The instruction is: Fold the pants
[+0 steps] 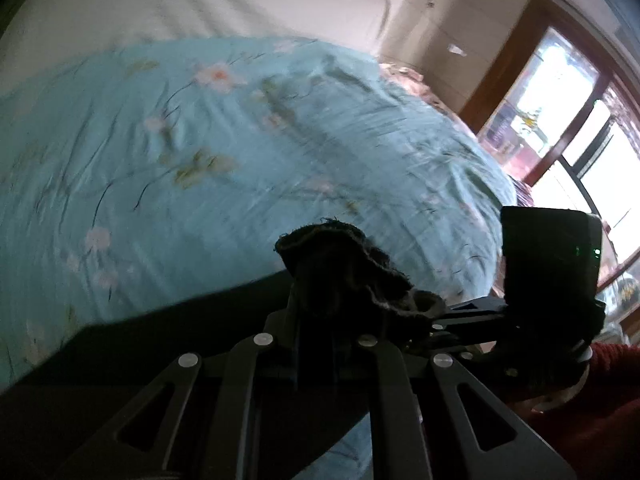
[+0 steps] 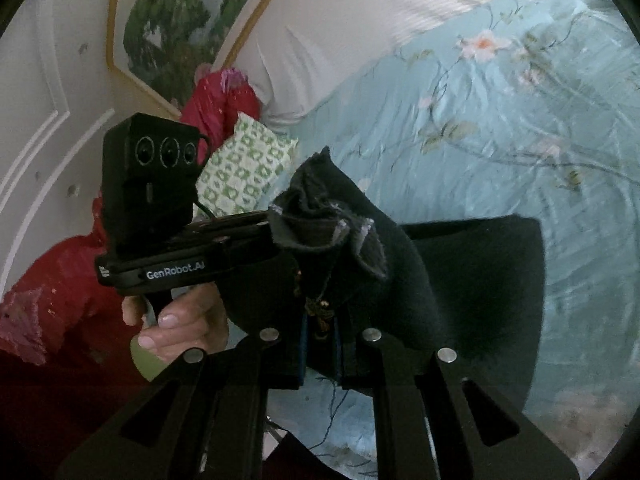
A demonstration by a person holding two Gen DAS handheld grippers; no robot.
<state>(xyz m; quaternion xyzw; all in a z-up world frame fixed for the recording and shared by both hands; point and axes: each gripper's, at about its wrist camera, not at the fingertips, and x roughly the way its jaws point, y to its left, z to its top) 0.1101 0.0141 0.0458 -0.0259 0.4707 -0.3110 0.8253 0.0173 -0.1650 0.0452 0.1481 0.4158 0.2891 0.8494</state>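
The black pants [image 2: 460, 280] hang bunched at lower centre of both views, above the floral bedspread [image 1: 200, 152]. Left gripper [image 1: 332, 300] and right gripper [image 2: 320, 320] each have jaws clamped on the hem, likely carrying one edge across to fold.

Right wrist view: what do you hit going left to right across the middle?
Red sleeve → other gripper's camera box → green-patterned pillow → bunched black pants held in the right gripper → blue floral bedsheet.
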